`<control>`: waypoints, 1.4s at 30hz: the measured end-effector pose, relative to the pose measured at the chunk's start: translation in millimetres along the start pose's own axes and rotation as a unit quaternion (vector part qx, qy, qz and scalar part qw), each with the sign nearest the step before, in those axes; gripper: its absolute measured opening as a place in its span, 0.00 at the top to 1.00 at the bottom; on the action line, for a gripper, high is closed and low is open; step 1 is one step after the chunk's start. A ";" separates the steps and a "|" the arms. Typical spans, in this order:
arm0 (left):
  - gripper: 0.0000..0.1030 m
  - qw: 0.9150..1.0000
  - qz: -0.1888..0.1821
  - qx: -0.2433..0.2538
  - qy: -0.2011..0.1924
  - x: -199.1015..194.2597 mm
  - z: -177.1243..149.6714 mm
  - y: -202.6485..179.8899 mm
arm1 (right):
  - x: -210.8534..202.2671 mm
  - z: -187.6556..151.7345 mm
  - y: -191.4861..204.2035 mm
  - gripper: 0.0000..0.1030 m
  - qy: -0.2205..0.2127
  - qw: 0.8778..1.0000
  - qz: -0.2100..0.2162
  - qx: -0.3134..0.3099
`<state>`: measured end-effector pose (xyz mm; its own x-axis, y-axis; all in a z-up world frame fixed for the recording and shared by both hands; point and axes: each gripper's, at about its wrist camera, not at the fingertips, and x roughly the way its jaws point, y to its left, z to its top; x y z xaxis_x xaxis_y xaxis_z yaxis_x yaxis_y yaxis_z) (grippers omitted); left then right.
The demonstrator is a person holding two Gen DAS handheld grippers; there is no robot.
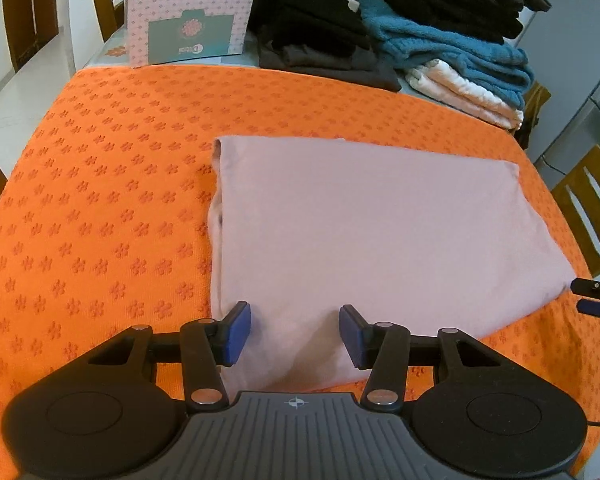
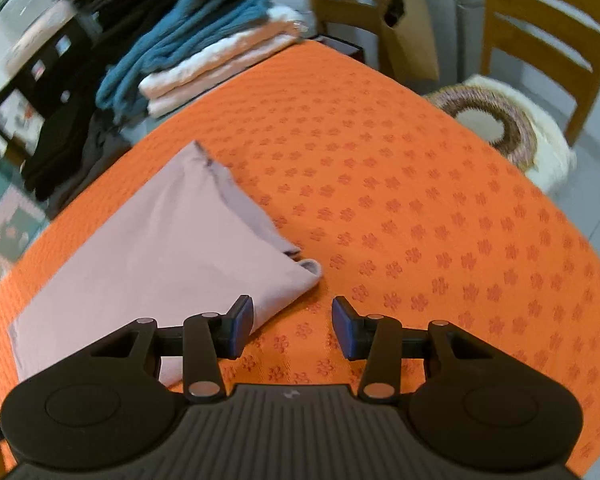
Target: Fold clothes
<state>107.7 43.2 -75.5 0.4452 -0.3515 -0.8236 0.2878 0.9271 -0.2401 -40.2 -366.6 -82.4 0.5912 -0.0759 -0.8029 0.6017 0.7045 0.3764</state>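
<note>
A pale pink garment [image 1: 364, 232] lies folded flat in a rectangle on the orange patterned tablecloth [image 1: 100, 208]. My left gripper [image 1: 295, 334] is open and empty, just above the garment's near edge. In the right wrist view the same garment [image 2: 156, 256] lies to the left. My right gripper [image 2: 293, 328] is open and empty, over bare cloth [image 2: 440, 220] just off the garment's near right corner. The right gripper's fingertips [image 1: 594, 298] show at the right edge of the left wrist view, beside that corner.
At the table's far edge stand a patterned cardboard box [image 1: 188, 12], stacks of black clothes [image 1: 316, 32], and blue towels on white ones [image 1: 452, 56]. Wooden chairs [image 1: 588, 208] stand around the table. A cushioned chair [image 2: 500, 120] stands at the far right.
</note>
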 end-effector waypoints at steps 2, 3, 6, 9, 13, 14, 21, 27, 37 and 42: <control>0.49 1.000 0.000 -0.004 -0.001 -0.5 0.1 0.2 | 6.5 0.9 -8.0 0.50 -0.001 0.999 0.021 0.048; 0.49 1.000 0.000 -0.003 -0.002 -0.4 0.2 -0.5 | 9.8 1.3 -12.0 0.49 -0.002 0.997 0.031 0.072; 0.49 1.000 0.000 -0.005 -0.002 -0.3 -0.4 -0.4 | 19.6 2.6 -24.0 0.49 -0.004 0.988 0.062 0.144; 0.49 1.000 -0.004 -0.017 0.000 -0.1 0.7 0.9 | 31.2 0.8 -24.9 0.56 0.001 0.981 0.078 0.175; 0.38 0.998 -0.036 -0.057 -0.006 -6.3 7.4 6.9 | 31.8 -0.7 -11.2 0.89 -0.011 0.986 0.065 0.153; 0.36 0.996 -0.049 -0.069 -0.011 -9.7 11.3 7.0 | 28.1 0.5 -3.8 0.90 -0.021 0.989 0.060 0.135; 0.27 0.978 -0.150 -0.142 -0.010 -22.0 42.0 -2.3 | -6.3 4.0 74.2 0.91 -0.089 0.994 0.038 -0.055; 0.21 0.957 -0.234 -0.171 0.029 -7.9 69.3 -30.8 | -24.5 -6.9 137.0 0.92 -0.114 0.971 0.044 -0.203; 0.18 0.948 -0.271 -0.137 0.096 33.2 113.7 -84.1 | -39.5 -37.2 185.2 0.92 -0.111 0.929 0.057 -0.348; 0.18 0.954 -0.270 -0.046 0.118 38.4 137.5 -116.1 | -44.0 -49.4 198.5 0.92 -0.111 0.905 0.067 -0.406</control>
<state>208.0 -95.7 -8.6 0.0459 -0.7527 -0.6567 0.3405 0.6298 -0.6981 26.7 -188.5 4.9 0.7771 -0.0274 -0.6287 -0.0230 0.9971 -0.0719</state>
